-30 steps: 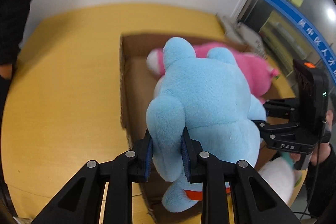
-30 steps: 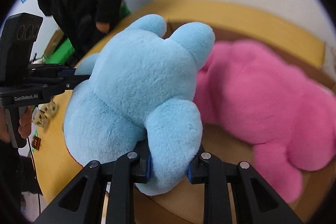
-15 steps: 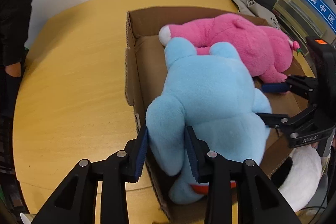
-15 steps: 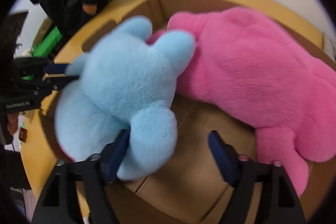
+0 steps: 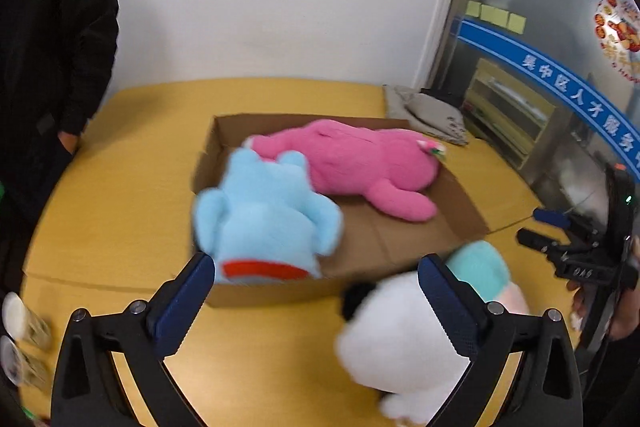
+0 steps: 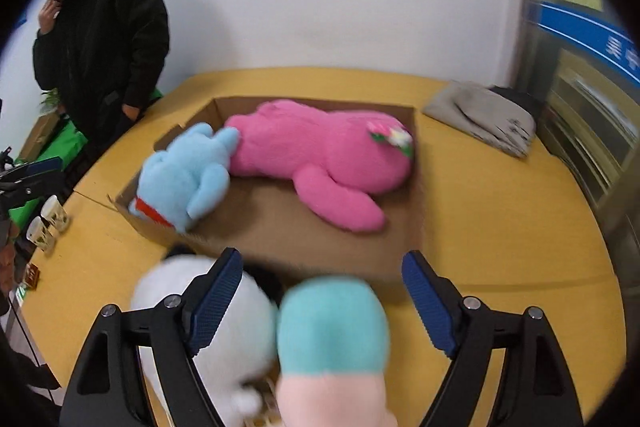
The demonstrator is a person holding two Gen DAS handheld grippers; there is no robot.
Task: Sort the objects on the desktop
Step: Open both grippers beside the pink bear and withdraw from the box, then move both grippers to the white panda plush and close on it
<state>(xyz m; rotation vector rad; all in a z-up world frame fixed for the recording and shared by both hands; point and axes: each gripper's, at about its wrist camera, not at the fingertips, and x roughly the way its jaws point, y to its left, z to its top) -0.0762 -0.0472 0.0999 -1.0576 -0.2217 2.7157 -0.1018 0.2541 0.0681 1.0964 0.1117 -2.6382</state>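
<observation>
A light blue plush toy (image 5: 264, 215) (image 6: 188, 175) lies in the near left corner of a shallow cardboard box (image 5: 380, 239) (image 6: 280, 227). A pink plush toy (image 5: 360, 163) (image 6: 320, 155) lies beside it in the box. My left gripper (image 5: 316, 267) hangs just short of the box, its jaws opening wide and nothing between them. My right gripper (image 6: 322, 261) (image 5: 534, 227) stands open and free of any toy. In front of the box lie a white plush (image 5: 400, 339) (image 6: 224, 327) and a teal and pink plush (image 5: 480, 267) (image 6: 332, 323), below the fingers.
The box sits on a round yellow table (image 5: 120, 187). A folded grey cloth (image 5: 432, 111) (image 6: 484, 117) lies at the far right. A person in black (image 5: 52, 67) (image 6: 104, 39) stands at the left edge. Small cups (image 6: 48, 223) stand near the left rim.
Both grippers let go of the blue plush, opened and drew back and upward. The plush now rests in the box next to the pink one.
</observation>
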